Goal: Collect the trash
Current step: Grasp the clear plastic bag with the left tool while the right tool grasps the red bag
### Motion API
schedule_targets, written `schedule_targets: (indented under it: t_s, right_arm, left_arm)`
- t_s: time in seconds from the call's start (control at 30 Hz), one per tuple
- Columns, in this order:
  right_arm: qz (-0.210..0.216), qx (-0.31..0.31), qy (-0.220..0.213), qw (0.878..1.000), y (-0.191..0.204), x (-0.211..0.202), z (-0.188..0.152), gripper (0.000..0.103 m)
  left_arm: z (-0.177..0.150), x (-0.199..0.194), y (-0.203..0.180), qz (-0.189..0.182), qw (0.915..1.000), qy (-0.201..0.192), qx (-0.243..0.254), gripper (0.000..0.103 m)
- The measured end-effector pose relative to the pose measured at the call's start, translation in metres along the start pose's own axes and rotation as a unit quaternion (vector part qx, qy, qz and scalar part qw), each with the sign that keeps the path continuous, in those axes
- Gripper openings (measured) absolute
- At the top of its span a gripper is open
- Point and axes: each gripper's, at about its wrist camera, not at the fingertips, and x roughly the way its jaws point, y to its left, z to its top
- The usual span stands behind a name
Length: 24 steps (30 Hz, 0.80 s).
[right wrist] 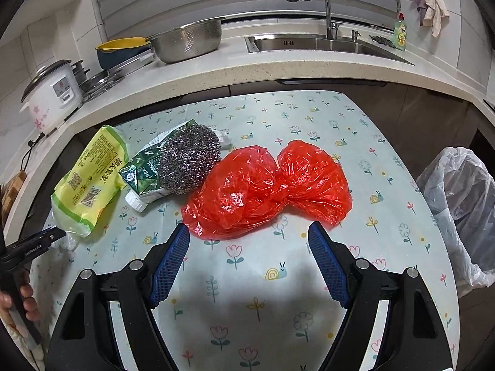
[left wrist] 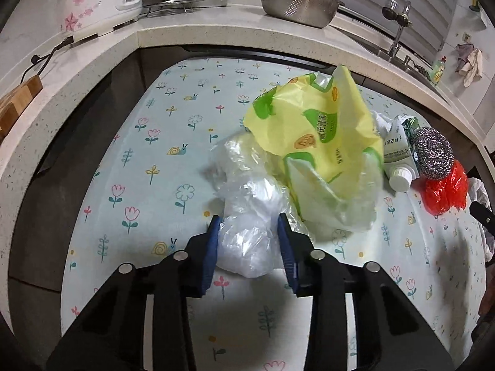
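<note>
- Kitchen counter (right wrist: 235, 68) wraps round a small table (right wrist: 278, 293) covered in a cloth printed with flowers and snails.
- Left gripper (left wrist: 249, 221) has its blue pads narrowed onto a crumpled clear plastic bag (left wrist: 250, 216), which they press from both sides at the near end of the trash pile.
- Right gripper (right wrist: 249, 230) stands wide, with nothing between its pads; its tips sit just short of a knotted red plastic bag (right wrist: 266, 185) lying on the cloth.
- Both grippers tilt down toward the table top; a hand (right wrist: 18, 300) shows at the left edge of the right wrist view, wrapped round the left gripper's handle.
- Yellow wrapper (left wrist: 312, 123) leans against the clear bag, with a green carton (right wrist: 142, 176) and a steel scourer (right wrist: 188, 160) beside it.
- White-lined bin (right wrist: 461, 198) stands off the table's right edge; its contents cannot be told.
- Metal colander (right wrist: 188, 41) and rice cooker (right wrist: 52, 99) sit on the counter, beside a sink (right wrist: 318, 44).
</note>
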Motion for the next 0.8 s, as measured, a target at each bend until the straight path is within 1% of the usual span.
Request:
schedule_targets:
  t_s: [0.1, 0.2, 0.33, 0.4, 0.47, 0.5, 0.63, 0.67, 0.8]
  right_arm:
    - [-0.005, 0.0, -0.012, 1.0, -0.002, 0.003, 0.01, 0.076]
    - [0.004, 0.009, -0.022, 1.0, -0.004, 0.007, 0.023, 0.076]
    - [0.004, -0.003, -0.012, 1.0, 0.001, 0.026, 0.034, 0.076]
    - [0.001, -0.013, -0.002, 1.0, 0.004, 0.039, 0.033, 0.072]
    - [-0.004, -0.02, 0.002, 1.0, 0.006, 0.047, 0.028, 0.066]
    - [-0.009, -0.027, 0.0, 1.0, 0.007, 0.049, 0.025, 0.065]
    - [-0.025, -0.044, 0.0, 0.999, 0.007, 0.047, 0.02, 0.043]
    - [-0.024, -0.045, 0.001, 0.999, 0.005, 0.045, 0.019, 0.037]
    - [-0.012, -0.032, -0.001, 0.999, -0.004, 0.03, 0.016, 0.025]
  left_arm:
    - [-0.003, -0.008, -0.009, 0.005, 0.9999, -0.008, -0.004, 0.029]
    - [-0.004, -0.014, -0.018, -0.009, 0.9997, -0.005, -0.021, 0.028]
    - [-0.007, -0.019, -0.04, -0.016, 0.9995, -0.007, -0.028, 0.028]
    - [-0.01, -0.02, -0.05, -0.022, 0.9992, -0.004, -0.032, 0.028]
    - [-0.014, -0.019, -0.06, -0.027, 0.9992, -0.001, -0.03, 0.028]
    - [-0.016, -0.019, -0.064, -0.028, 0.9992, 0.001, -0.03, 0.028]
    - [-0.022, -0.02, -0.074, -0.037, 0.9988, 0.009, -0.031, 0.028]
    - [-0.024, -0.021, -0.076, -0.037, 0.9988, 0.009, -0.03, 0.028]
    - [-0.029, -0.029, -0.083, -0.034, 0.999, 0.008, -0.028, 0.028]
